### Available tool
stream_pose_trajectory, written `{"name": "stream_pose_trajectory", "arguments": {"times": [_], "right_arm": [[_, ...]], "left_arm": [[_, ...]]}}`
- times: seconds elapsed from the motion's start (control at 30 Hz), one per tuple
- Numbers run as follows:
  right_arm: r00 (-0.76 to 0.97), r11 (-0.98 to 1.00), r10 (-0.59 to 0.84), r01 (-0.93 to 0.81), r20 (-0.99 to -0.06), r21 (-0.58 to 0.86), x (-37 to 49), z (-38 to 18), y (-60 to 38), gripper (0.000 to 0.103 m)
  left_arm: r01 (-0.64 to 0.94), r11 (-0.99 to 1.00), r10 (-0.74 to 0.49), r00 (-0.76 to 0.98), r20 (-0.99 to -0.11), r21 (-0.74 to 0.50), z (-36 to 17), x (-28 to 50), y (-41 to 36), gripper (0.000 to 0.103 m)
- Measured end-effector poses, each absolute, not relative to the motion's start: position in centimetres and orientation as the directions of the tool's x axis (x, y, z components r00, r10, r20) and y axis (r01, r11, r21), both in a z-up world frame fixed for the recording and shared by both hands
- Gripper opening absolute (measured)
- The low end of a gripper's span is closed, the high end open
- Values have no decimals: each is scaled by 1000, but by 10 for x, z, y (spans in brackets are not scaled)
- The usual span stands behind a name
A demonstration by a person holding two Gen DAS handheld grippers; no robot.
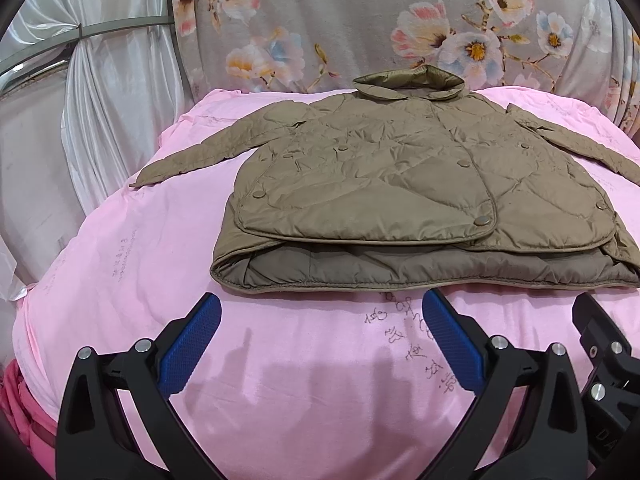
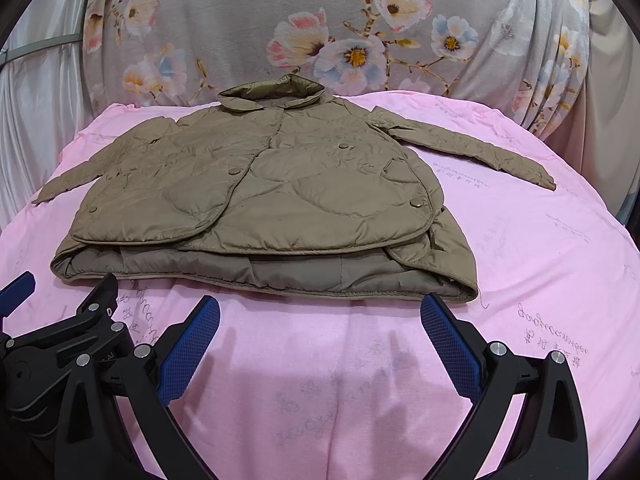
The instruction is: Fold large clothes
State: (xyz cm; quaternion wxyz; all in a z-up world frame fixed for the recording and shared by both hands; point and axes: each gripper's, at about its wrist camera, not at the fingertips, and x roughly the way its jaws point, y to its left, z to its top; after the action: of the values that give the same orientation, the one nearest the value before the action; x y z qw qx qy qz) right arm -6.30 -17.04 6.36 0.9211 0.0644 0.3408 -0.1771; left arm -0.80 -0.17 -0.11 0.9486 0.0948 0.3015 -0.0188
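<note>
— Left wrist view first: what do we see of our left gripper (image 1: 320, 344)?

— We hold it low and level over the pink sheet (image 1: 120, 264), blue-padded fingers (image 1: 188, 350) spread wide, released, with nothing between them. They stop just short of the hem of the quilted jacket (image 1: 400, 184).

— And the right gripper (image 2: 320, 344)?

— Same pose in the right wrist view: fingers (image 2: 452, 344) apart, empty, pointing at the hem. We see each gripper at the edge of the other's view, so they sit side by side.

— Where does the jacket lie?

— Flat on the sheet, front up, snapped closed, collar (image 1: 412, 82) toward the floral fabric (image 1: 360, 12), both sleeves stretched outward, lower part folded under.
</note>
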Motion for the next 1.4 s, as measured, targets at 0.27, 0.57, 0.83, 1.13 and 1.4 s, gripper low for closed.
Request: {"name": "stream_pose_trajectory", "arguments": {"times": [0.27,0.57,0.83,1.13,1.4], "right_arm": [[704,929,-283,370,-651,-3,-63,63,-171,98],[704,929,-284,371,-651,-4,-63,62,-171,98],[703,929,-285,371,-651,-6,-62,62,-171,98],[702,929,-286,371,-652,-7,-62,61,-171,98],[701,928,-287,372,-652,-9,-62,61,-172,98]], "left_arm": [[98,982,16,815,-579,164,-3,-7,-1,98],[97,981,18,813,-582,166,-4,-6,-2,98],[97,982,18,811,-585,164,-5,-5,-2,98],[97,982,17,810,-586,163,-6,-6,-2,98],[97,982,17,810,-586,163,-4,-5,-2,98]]}}
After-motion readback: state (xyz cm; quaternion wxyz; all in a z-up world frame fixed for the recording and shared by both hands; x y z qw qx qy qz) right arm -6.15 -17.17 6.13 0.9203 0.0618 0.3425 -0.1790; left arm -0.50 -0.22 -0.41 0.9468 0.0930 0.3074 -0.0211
